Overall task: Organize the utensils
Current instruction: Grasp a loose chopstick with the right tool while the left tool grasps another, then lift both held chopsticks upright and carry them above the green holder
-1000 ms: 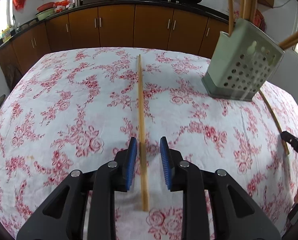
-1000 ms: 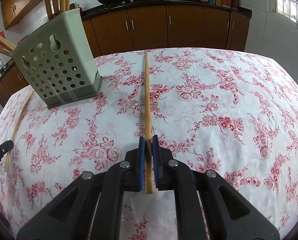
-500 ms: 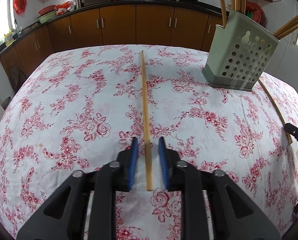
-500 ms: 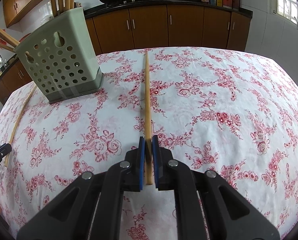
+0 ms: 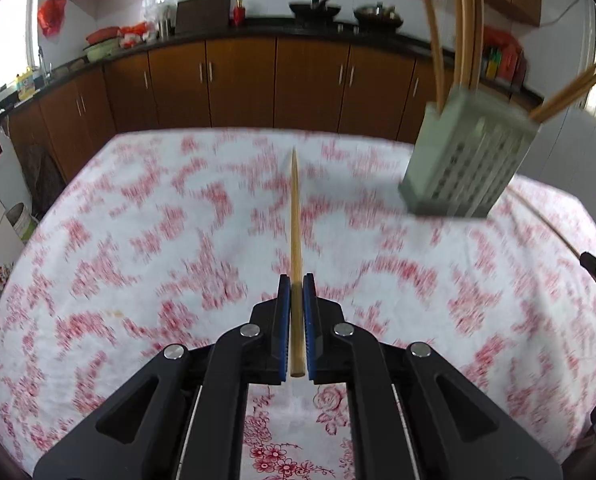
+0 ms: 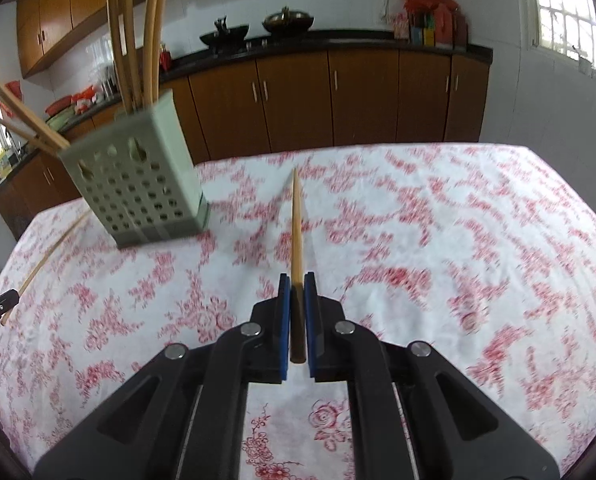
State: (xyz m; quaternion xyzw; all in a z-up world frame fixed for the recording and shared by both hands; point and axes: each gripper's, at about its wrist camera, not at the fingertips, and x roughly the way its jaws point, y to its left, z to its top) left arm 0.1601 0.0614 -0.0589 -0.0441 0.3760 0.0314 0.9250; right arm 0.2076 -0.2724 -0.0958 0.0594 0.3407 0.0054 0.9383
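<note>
Over a counter (image 5: 97,264) draped in a white cloth printed with red roses, two black tongs with blue pads each grasp a single wooden chopstick. At the near edge of the counter, the left tongs (image 5: 297,284) are clenched on the butt end of the left chopstick (image 5: 295,216), which runs straight ahead from the pads with its tapered tip pointing toward the far edge. Its cut end shows between the pads. The right tongs (image 6: 297,282) are likewise clamped on the right chopstick (image 6: 296,224), also pointing toward the far edge, its shaded butt end seated between the pads. A pale green perforated utensil holder (image 6: 137,188) stands toward the far side of the counter, between the two tongs: to the right in the left view, to the left in the right view. Long bamboo utensils (image 6: 153,28) rise from its top, and more chopsticks (image 6: 25,120) lean out over one side. One further chopstick, the loose chopstick (image 6: 45,256), lies flat on the cloth beside the holder, reaching back toward the near edge. Brown kitchen cabinets (image 5: 237,80) under a dark worktop line the wall beyond the far edge. Much of the cloth is blurred.
</note>
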